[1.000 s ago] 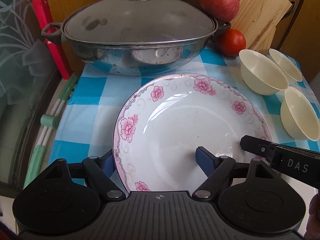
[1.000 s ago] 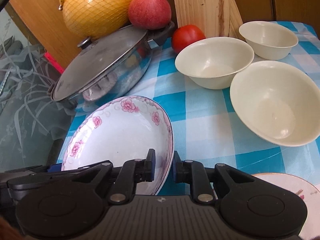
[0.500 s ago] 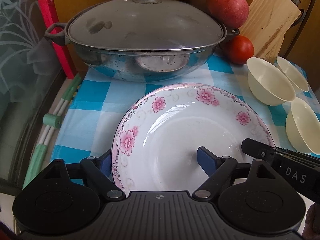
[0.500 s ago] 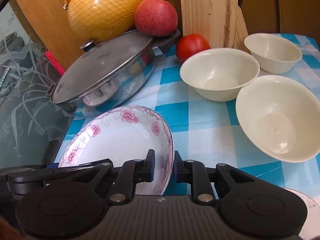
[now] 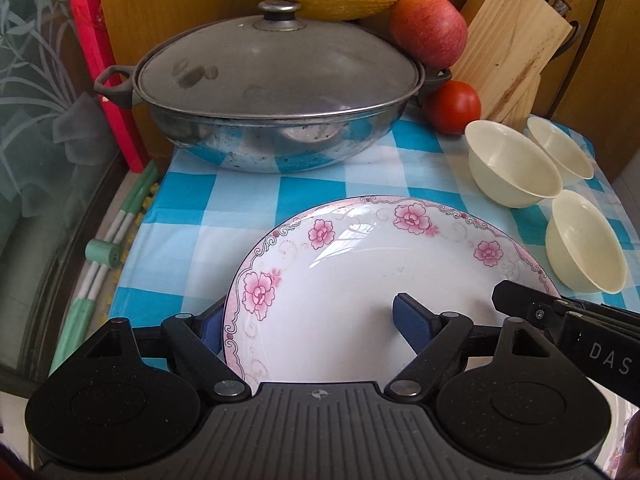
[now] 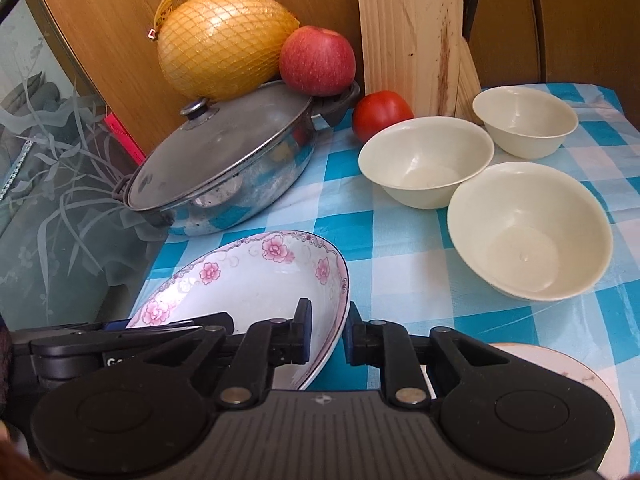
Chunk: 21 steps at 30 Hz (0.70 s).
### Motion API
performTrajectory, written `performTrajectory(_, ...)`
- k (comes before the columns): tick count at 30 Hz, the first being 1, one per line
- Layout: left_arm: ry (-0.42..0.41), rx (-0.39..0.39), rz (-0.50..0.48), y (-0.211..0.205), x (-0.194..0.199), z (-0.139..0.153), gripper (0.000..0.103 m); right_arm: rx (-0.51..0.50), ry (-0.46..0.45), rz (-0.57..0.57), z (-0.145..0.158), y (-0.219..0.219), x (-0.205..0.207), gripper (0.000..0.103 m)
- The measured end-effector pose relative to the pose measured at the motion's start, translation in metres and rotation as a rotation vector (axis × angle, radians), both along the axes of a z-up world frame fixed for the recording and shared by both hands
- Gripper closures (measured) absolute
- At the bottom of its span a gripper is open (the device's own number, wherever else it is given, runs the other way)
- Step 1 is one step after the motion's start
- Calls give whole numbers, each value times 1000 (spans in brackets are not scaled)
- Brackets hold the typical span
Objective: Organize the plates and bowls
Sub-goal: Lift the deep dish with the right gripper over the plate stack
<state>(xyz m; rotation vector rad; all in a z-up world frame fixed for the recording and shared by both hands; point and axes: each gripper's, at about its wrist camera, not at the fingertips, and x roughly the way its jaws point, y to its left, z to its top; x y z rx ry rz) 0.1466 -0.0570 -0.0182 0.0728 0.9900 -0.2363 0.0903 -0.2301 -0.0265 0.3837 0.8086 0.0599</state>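
1. Currently my worktop [image 6: 400, 264] sits under a blue-and-white checked cloth; at the back I see a lidded steel pan [image 5: 272, 92], with a netted yellow pomelo [image 6: 224, 40] and a red apple [image 6: 316, 60] behind its rim.
2. A wooden knife block [image 5: 516, 40] stands at the back right, a tomato [image 6: 380, 114] at its foot.
3. The flowered plate [image 5: 360, 280] is nearest me, tilted, its right edge raised off the cloth.
4. My right tongs [image 6: 327, 330] are pinched on that plate's right rim, one pad inside, one outside, the gap narrow.
5. My left tongs [image 5: 308, 320] stand wide across the plate's left rim: one blue pad outside the edge, the other over the bowl of the plate. I cannot tell whether either pad touches.
6. Three cream bowls [image 6: 528, 232] [image 6: 424, 160] [image 6: 524, 120] sit upright in a cluster to the right, apart from the plate.
7. A second plate's [image 6: 560, 368] edge shows low at the right in the right wrist view.
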Motion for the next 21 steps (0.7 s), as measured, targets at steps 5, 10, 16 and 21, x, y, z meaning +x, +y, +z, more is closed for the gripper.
performTrajectory(5, -12, -19, -15, -4, -8, 6, 16, -1, -18, -13, 7, -5, -14, 86)
performTrajectory(10, -24, -31, -44, -11, -18, 10, 16, 2, -27, -34, 13, -13, -33, 86)
performTrajectory(16, -25, -60, -93, -24, -36, 14, 16, 0, -46, -87, 22, -26, -62, 86)
performTrajectory(21, -43, -63, -150, -39, -56, 17, 16, 1, -49, -140, 23, -37, -89, 86)
